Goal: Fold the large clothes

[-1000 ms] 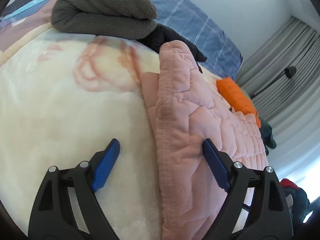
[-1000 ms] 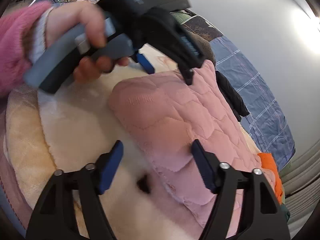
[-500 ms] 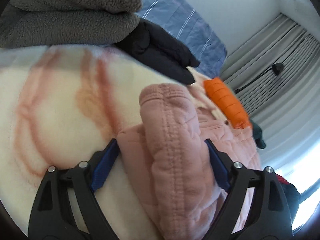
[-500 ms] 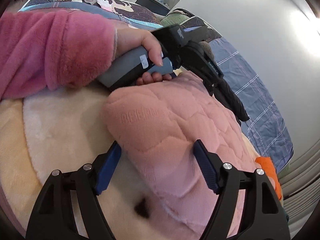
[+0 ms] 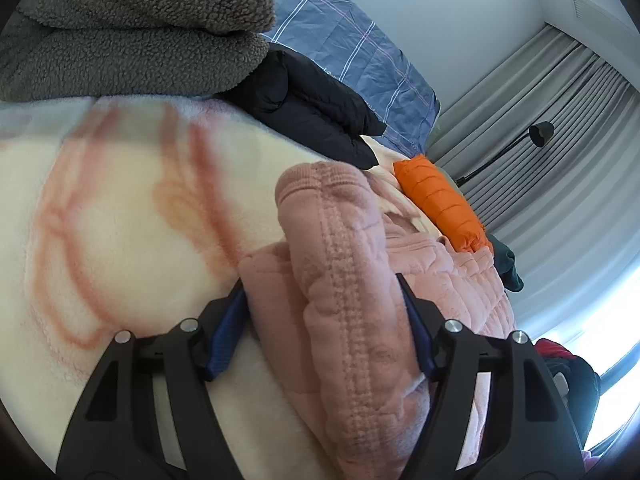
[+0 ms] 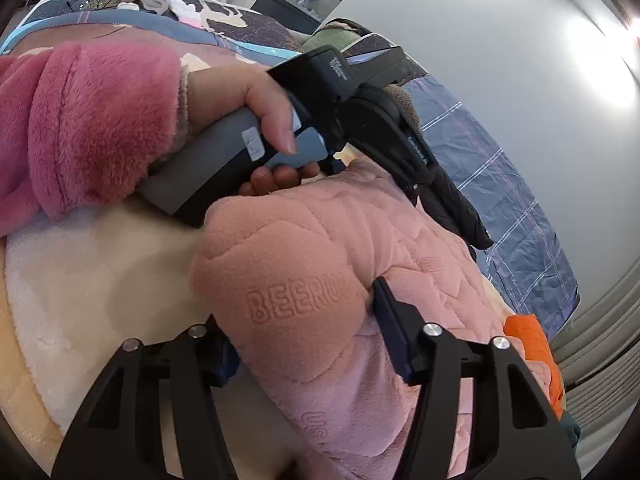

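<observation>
The thick pink quilted fleece garment (image 5: pixel 352 304) lies bunched on the cream plush blanket with faded red markings (image 5: pixel 120 216) that covers the bed, with the folded grey sherpa blanket (image 5: pixel 132 40) beyond it, and a black padded jacket (image 5: pixel 316 112) and a rolled orange puffer garment (image 5: pixel 440 204) also past the pink garment's far end.

The left tool (image 5: pixel 324 328) straddles a stitched, ribbed edge of the pink garment; its jaws are closing, and the blue pads (image 5: pixel 226 332) already seem to press into the fabric on both sides. The right tool (image 6: pixel 304 340) is likewise closing around a rounded fold of the same garment, at the part embossed with lettering, and the cloth bulges between its pads. From the right wrist view, a hand (image 6: pixel 240 96) in a fuzzy magenta sleeve (image 6: pixel 84 128) works the left tool's handle just beyond that fold.

The garment looks soft, bulky and springy, probably light for its size but inclined to puff open and slide out of a shallow pinch. The seamed hem and a doubled fold are likely the firmest places to take hold, gripping deep enough to catch all layers.
</observation>
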Action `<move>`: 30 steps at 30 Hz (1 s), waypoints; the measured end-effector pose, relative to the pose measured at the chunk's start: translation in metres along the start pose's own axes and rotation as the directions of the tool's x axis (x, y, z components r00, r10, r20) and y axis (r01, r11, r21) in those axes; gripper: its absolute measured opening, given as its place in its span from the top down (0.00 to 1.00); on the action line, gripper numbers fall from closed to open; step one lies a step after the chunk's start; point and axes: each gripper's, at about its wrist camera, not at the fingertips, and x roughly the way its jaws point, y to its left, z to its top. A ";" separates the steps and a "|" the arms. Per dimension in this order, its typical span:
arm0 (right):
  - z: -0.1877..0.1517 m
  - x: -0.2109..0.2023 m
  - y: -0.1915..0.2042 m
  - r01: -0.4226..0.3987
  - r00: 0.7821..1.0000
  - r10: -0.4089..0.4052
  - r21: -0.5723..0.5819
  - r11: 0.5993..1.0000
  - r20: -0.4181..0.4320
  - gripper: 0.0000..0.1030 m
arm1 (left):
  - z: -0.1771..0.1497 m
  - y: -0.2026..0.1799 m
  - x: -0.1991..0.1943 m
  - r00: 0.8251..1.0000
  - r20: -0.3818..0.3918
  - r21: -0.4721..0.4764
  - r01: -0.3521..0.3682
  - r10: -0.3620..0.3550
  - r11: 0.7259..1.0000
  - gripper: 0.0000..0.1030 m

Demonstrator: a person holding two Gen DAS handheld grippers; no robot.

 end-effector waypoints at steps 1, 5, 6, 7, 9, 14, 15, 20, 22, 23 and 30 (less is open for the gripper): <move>0.000 0.000 0.000 0.001 1.000 -0.001 0.002 1.000 0.002 0.46 | 0.000 0.000 0.000 1.000 0.000 0.000 -0.001 0.001 1.000 0.31; 0.001 -0.001 -0.001 0.000 1.000 0.000 0.002 1.000 0.000 0.46 | -0.001 0.000 0.000 1.000 0.002 0.000 -0.004 0.004 1.000 0.29; 0.001 -0.001 0.000 0.005 1.000 -0.005 -0.002 1.000 -0.001 0.46 | -0.001 0.000 0.000 1.000 0.002 -0.002 -0.001 0.001 1.000 0.29; 0.001 -0.001 0.001 0.009 1.000 -0.009 -0.007 1.000 -0.002 0.45 | -0.001 0.000 0.000 1.000 0.002 -0.002 0.000 0.000 1.000 0.29; 0.001 0.000 0.005 0.022 1.000 -0.023 -0.027 0.999 -0.005 0.41 | -0.001 0.000 0.000 1.000 0.002 -0.003 0.001 -0.001 1.000 0.29; 0.004 0.006 0.015 0.076 0.997 -0.076 -0.071 0.995 0.011 0.37 | -0.001 0.001 0.000 1.000 0.003 -0.004 0.002 -0.002 1.000 0.28; 0.005 0.008 0.015 0.081 0.997 -0.080 -0.071 0.994 0.014 0.37 | -0.001 0.001 0.000 1.000 0.003 -0.003 0.002 -0.001 1.000 0.28; 0.007 0.011 0.016 0.090 0.996 -0.090 -0.072 0.993 0.011 0.37 | 0.000 0.001 0.001 1.000 0.004 -0.002 -0.008 0.008 1.000 0.28; 0.007 0.011 0.017 0.093 0.996 -0.092 -0.074 0.993 0.011 0.37 | 0.000 0.000 0.001 1.000 0.003 -0.001 -0.009 0.009 1.000 0.28; 0.008 0.011 0.018 0.098 0.995 -0.097 -0.080 0.992 0.012 0.37 | 0.000 0.000 0.001 1.000 0.003 -0.003 -0.008 0.008 1.000 0.28; 0.010 0.002 0.016 0.092 0.995 -0.091 -0.039 0.995 0.044 0.61 | 0.000 -0.002 0.000 1.000 0.006 0.003 -0.014 0.014 1.000 0.31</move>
